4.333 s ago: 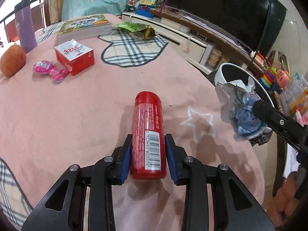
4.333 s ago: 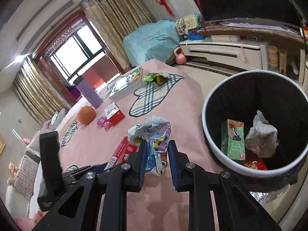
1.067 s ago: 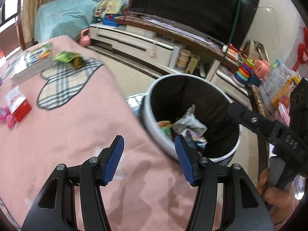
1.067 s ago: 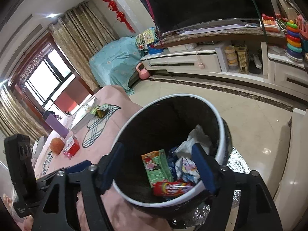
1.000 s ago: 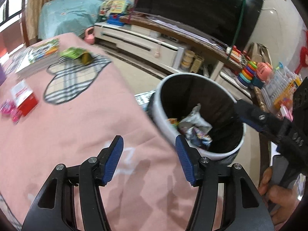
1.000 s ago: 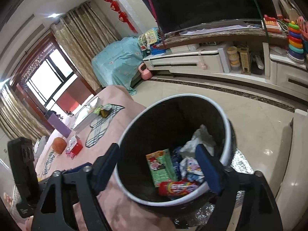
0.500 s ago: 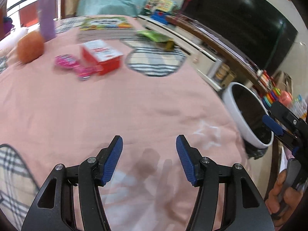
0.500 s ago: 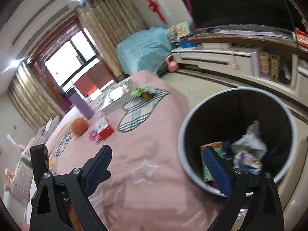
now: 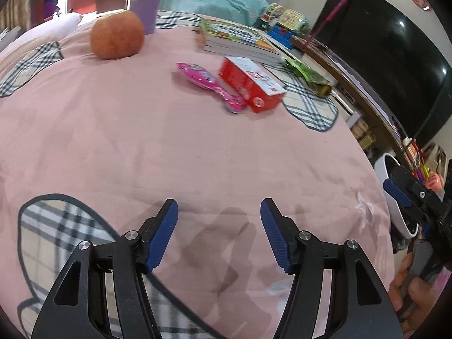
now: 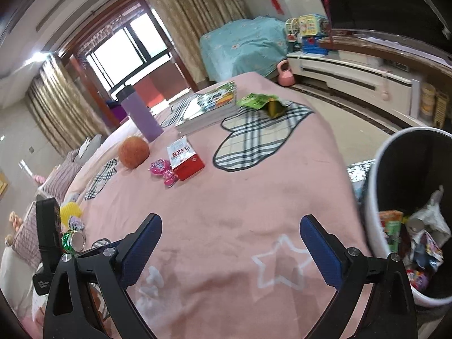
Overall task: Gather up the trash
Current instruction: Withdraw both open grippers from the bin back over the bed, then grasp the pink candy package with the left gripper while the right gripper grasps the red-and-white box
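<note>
Left tool (image 9: 219,212) and right tool (image 10: 230,228) hang spread, empty, over bare pink bedspread (image 9: 169,147) beside the bin (image 10: 375,175).

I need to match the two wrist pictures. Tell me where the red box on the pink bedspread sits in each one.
Left wrist: red box upper centre-right, beyond the open left gripper.
Right wrist: red box left of centre, beyond the open right gripper.
Shared landmark: the pink wrapper lying right beside the box.
</note>
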Motion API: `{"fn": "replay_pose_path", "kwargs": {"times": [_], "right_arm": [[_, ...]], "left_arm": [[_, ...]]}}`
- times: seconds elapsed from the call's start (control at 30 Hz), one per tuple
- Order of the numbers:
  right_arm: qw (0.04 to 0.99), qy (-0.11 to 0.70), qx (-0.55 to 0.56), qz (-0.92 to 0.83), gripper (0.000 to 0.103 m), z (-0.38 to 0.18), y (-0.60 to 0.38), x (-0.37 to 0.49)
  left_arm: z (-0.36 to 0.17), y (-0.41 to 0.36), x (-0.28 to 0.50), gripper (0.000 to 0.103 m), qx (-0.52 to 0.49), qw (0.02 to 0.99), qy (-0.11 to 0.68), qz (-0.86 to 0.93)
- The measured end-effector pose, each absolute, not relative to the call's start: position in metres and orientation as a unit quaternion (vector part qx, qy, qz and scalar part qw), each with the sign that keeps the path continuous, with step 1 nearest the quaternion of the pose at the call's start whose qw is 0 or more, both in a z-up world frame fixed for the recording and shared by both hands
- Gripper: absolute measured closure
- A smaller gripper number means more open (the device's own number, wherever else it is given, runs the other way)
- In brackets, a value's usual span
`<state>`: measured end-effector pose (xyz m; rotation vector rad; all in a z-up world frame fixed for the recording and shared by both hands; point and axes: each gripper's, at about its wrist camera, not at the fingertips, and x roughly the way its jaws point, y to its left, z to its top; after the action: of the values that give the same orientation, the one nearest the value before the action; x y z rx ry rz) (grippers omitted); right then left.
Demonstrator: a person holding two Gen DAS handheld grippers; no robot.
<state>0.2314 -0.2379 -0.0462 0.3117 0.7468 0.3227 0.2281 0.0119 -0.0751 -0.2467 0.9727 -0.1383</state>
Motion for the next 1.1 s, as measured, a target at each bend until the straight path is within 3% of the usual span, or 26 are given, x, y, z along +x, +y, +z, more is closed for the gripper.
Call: {"fn": "replay_pose_path", "kwargs": {"times": [0.63,1.1], "right_arm": [[0.892,0.386,0.089,0.219,0.004,-0.060,-0.166,0.309],[0.869,0.421,0.054,0.254,0.005,-0.075,-0.126,0.370]], "left_arm": [[-0.073,0.054,0.253,0.037,-0.140,0.879,0.456,-0.011],[-0.075,0.057,0.278,0.028,-0.140,0.876,0.462,0.019]]}}
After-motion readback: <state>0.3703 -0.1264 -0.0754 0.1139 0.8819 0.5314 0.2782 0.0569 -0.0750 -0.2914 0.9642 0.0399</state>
